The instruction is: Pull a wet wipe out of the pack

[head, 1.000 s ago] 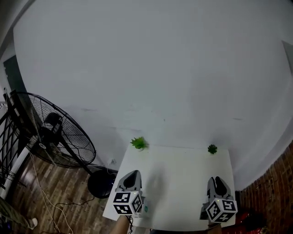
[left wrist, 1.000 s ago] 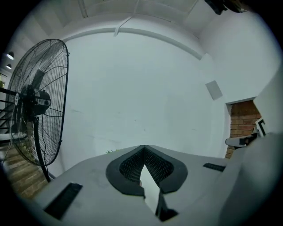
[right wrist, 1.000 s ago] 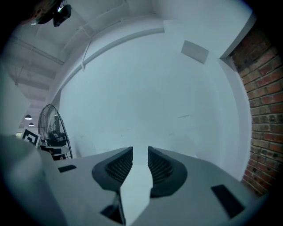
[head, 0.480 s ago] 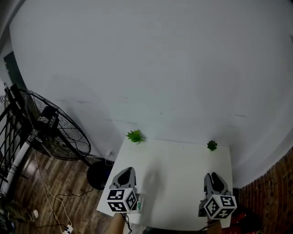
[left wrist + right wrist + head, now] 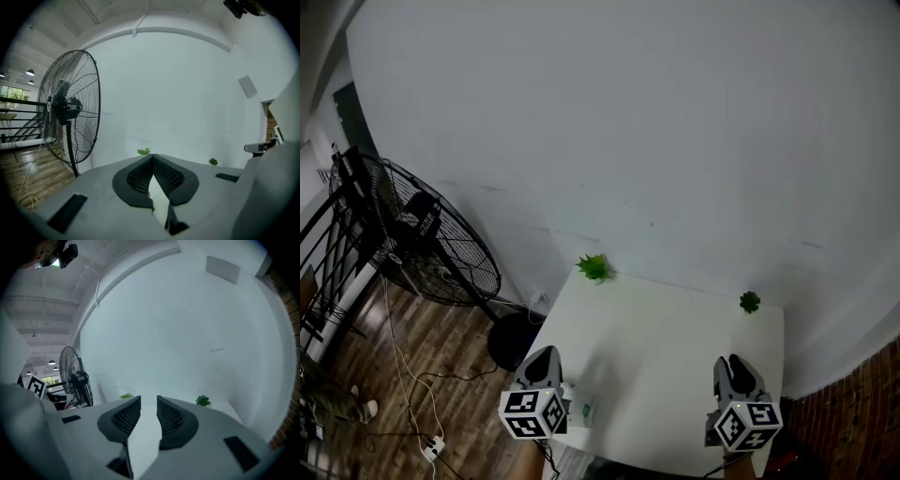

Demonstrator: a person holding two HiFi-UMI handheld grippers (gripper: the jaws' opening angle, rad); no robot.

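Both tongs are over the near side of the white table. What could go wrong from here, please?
1. A small pale item, possibly the pack, lies beside the left tongs close to the table edge; a nudge might push it off.
2. The left tongs are shut and the right tongs open, both empty; pulling without holding the pack down may drag it along.

The table [image 5: 666, 328] in the lower middle of the frame is white; the wall [image 5: 628, 122] above is pale grey. The left plant [image 5: 595, 267] and right plant [image 5: 750, 302] are green. At left, the fan [image 5: 422, 244] is black and the floor [image 5: 441, 375] is brown wood planks. The brick [image 5: 862, 412] at lower right is red. The left gripper [image 5: 546, 356] and right gripper [image 5: 734, 361] are grey, with black-and-white square markers.
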